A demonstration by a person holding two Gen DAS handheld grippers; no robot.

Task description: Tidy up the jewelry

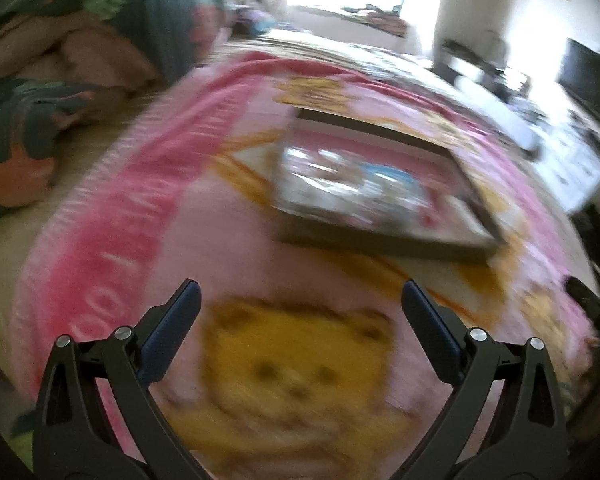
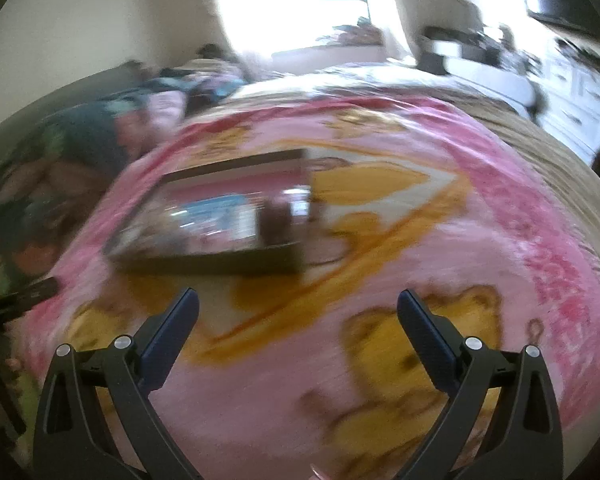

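Left gripper (image 1: pixel 300 296): fingers spread wide, nothing between them, held above a pink blanket (image 1: pixel 228 248) printed with yellow bears. Right gripper (image 2: pixel 298 304): fingers likewise spread and empty, over the same blanket (image 2: pixel 268 380). Jewelry tray (image 1: pixel 380 196): dark-framed, shallow, lying on the blanket ahead of both grippers (image 2: pixel 220 212), apart from them; contents blurred, pale and blue items only. Patterned bedding (image 1: pixel 60 40): heaped at the far left of the bed.
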